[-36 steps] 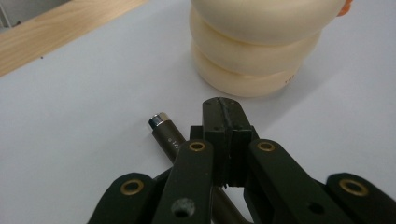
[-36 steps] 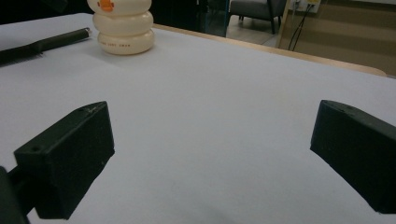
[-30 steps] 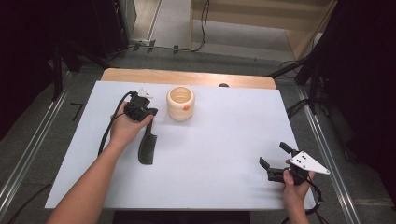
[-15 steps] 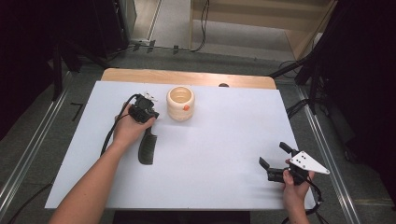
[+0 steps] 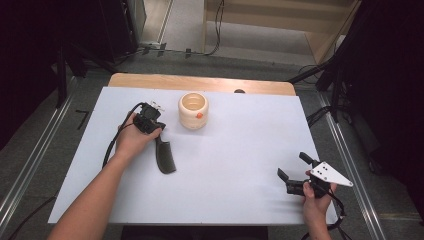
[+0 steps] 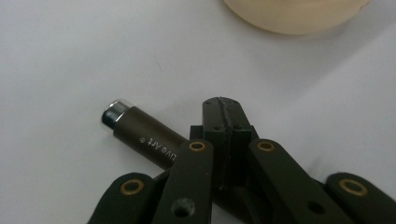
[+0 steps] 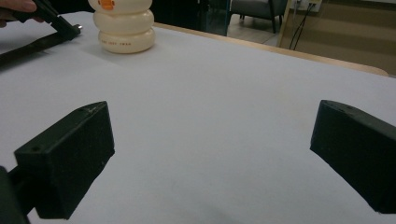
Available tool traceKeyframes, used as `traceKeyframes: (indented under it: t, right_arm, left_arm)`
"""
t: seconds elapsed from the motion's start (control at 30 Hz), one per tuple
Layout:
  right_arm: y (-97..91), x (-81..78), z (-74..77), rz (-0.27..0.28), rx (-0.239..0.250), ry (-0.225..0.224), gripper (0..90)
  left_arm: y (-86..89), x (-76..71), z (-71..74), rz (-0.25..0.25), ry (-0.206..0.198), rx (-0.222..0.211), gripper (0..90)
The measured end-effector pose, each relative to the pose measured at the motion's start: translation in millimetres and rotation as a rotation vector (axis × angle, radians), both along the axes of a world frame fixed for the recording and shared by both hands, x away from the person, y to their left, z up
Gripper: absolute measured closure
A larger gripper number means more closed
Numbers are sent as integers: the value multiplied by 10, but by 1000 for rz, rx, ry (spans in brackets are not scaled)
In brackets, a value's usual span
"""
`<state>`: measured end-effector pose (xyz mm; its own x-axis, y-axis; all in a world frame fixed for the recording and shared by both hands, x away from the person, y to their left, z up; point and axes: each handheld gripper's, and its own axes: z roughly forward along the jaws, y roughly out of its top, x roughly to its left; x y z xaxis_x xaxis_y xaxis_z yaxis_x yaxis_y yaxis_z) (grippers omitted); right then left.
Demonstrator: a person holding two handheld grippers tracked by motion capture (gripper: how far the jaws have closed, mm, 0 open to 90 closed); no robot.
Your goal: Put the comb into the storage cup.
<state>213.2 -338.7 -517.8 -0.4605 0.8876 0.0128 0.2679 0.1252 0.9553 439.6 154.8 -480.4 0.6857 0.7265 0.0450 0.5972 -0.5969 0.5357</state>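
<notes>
A: What's nearest?

B: The right gripper (image 5: pixel 292 173), held low at the near right corner of the white sheet (image 5: pixel 240 150), jaws spread wide with only bare sheet between them.

A: And the left gripper (image 5: pixel 156 131)?

B: Farther in, at mid left. Its jaws are pressed flat together. The handle (image 6: pixel 144 137) of a dark brush (image 5: pixel 165 157) lies under and beside them, but I can't tell whether the pads pinch it.

A: Where does the brush lie?

B: Flat on the sheet, its broad end toward the person, its silver-capped handle end toward the cup (image 5: pixel 193 110).

A: The cup?

B: Cream, ribbed, upright, with an orange spot on its side. It stands just beyond the left gripper, near the far edge, apart from the brush.

A: The surface?

B: A plain white sheet over a table (image 5: pixel 200 82); a strip of wood shows along the far edge.

A: And the room?

B: Grey floor (image 5: pixel 190 30), cables, metal rails at both sides, dark stands, and pale wooden furniture (image 5: pixel 280 20) at the back.
</notes>
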Motion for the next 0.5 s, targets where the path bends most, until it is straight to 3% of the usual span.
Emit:
traceKeyframes:
  t: [0.5]
  right_arm:
    - [1,0,0,-1,0,0,0]
  left_arm:
    - [234,-118,6,-6,21,2,900]
